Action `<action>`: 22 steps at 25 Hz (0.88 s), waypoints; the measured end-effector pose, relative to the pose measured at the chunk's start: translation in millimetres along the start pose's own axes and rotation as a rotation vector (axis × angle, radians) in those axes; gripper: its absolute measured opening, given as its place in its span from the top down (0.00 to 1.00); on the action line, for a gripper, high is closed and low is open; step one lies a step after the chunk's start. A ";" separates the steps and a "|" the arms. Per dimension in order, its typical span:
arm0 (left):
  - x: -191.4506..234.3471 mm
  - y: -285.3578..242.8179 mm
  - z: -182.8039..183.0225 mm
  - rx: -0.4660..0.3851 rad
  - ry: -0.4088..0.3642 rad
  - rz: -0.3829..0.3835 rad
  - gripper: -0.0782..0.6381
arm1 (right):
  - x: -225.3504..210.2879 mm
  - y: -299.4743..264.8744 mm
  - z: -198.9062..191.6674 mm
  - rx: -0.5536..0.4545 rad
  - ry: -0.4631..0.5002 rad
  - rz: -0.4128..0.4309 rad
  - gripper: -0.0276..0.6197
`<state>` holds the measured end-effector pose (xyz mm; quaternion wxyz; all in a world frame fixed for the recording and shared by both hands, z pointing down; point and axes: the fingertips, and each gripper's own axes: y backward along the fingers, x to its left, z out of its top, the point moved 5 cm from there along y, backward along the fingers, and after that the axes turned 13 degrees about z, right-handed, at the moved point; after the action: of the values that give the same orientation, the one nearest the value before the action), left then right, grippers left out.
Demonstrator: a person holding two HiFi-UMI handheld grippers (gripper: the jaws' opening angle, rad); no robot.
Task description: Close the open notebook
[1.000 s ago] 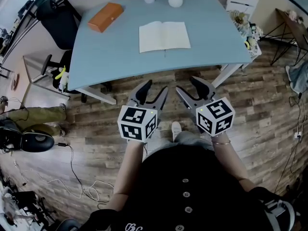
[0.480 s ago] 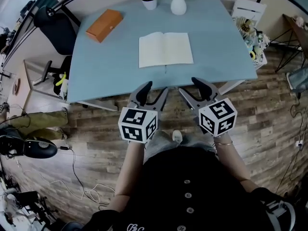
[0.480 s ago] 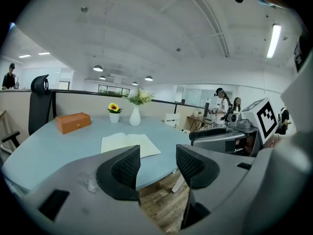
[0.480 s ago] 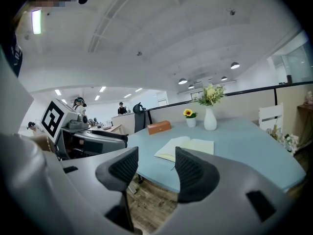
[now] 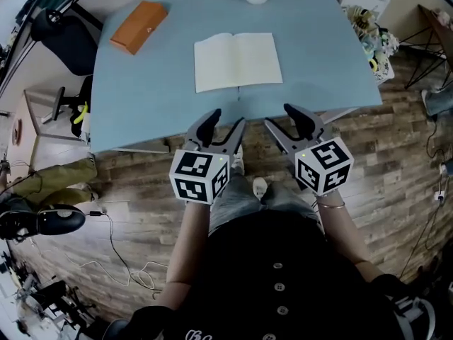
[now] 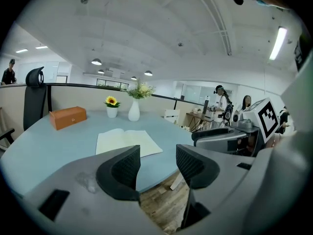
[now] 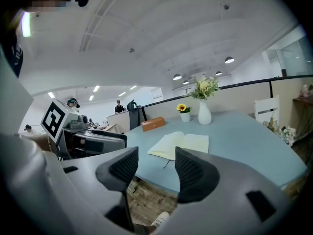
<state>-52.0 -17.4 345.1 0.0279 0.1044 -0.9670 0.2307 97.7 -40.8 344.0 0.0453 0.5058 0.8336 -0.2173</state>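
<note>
Left tongs and right tongs are hovering open and empty at the bench's near edge, with the notebook lying open just beyond.

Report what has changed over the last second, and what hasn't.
The person stepped forward. The left gripper and right gripper, earlier over the floor, are now at the near edge of the table. Nothing was taken hold of; both remain open and empty. The notebook stays open and flat, and the orange box is unmoved.
</note>
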 end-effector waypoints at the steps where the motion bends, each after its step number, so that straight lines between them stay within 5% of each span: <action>1: 1.6 -4.9 0.2 0.003 -0.003 -0.009 0.59 | -3.0 -1.9 -0.2 0.000 -0.004 -0.010 0.62; 22: 79.4 -124.4 73.2 -0.011 -0.123 -0.225 0.59 | -71.7 -94.0 60.7 -0.072 -0.032 -0.239 0.62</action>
<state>-103.2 -173.9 342.7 -0.0051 0.2260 -0.9503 0.2140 42.5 -161.6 340.1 0.0507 0.3972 0.8944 -0.1991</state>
